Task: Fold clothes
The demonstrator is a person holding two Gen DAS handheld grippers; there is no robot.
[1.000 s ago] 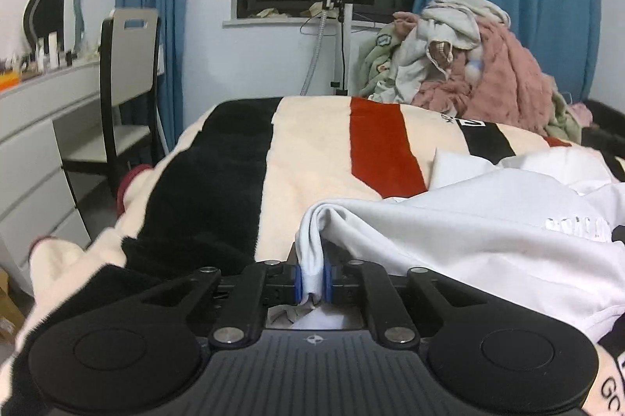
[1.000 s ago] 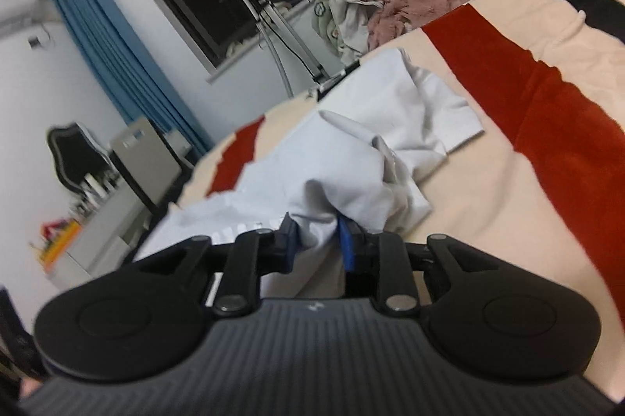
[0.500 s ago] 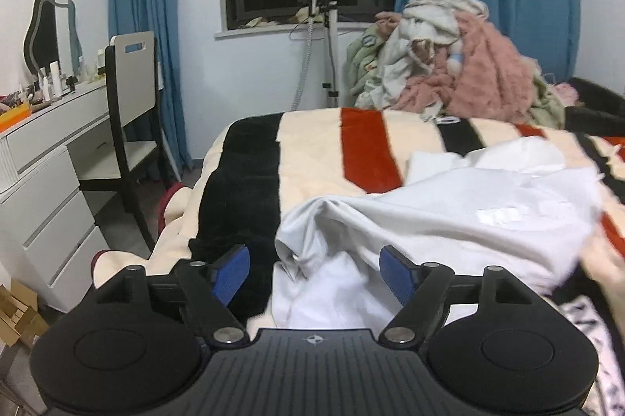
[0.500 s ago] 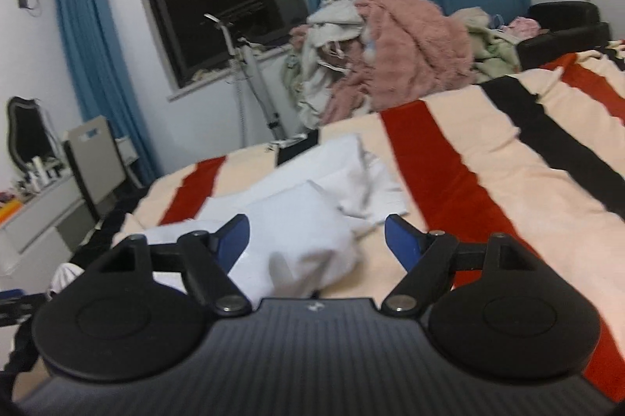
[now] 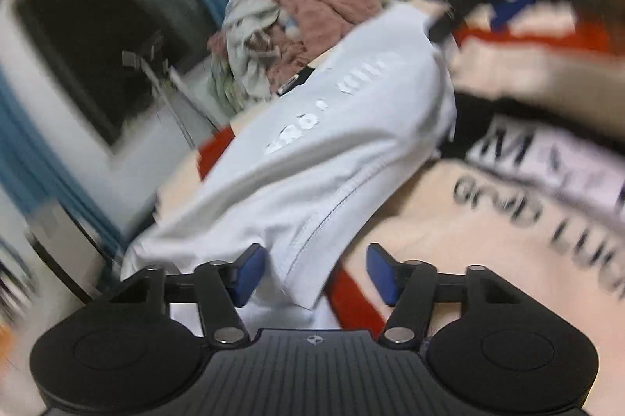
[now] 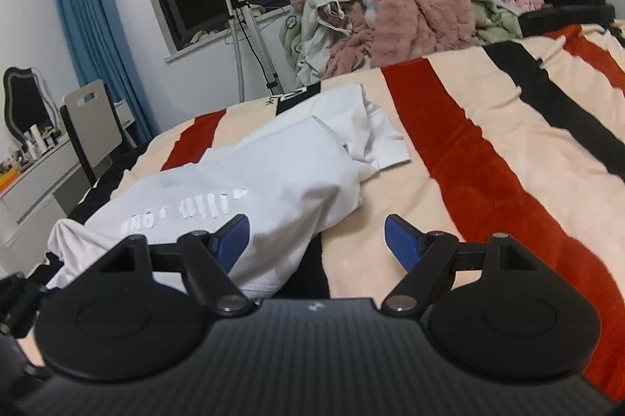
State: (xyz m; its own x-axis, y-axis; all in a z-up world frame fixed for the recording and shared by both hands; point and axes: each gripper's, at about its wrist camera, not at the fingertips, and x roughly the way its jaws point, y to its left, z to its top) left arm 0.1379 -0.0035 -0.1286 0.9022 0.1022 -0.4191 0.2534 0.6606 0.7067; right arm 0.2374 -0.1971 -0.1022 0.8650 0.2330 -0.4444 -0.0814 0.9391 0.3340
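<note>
Now both grips on the white T-shirt (image 6: pixel 250 181) are gone: a second ago each hand-held gripper pinched a bunch of its cloth, and the shirt has dropped onto the striped blanket (image 6: pixel 488 150) on the bed. I judge one fold laid down, ready for a new hold. My right hand-held gripper (image 6: pixel 316 240) stands wide with nothing pinched. The left hand-held gripper (image 5: pixel 312 271) is closing, a hem edge between its pads but not pressed, in a blurred, tilted view. I count one shirt in hand, two grippers, one heap of unfolded clothes (image 6: pixel 390 6) behind the bed.
</note>
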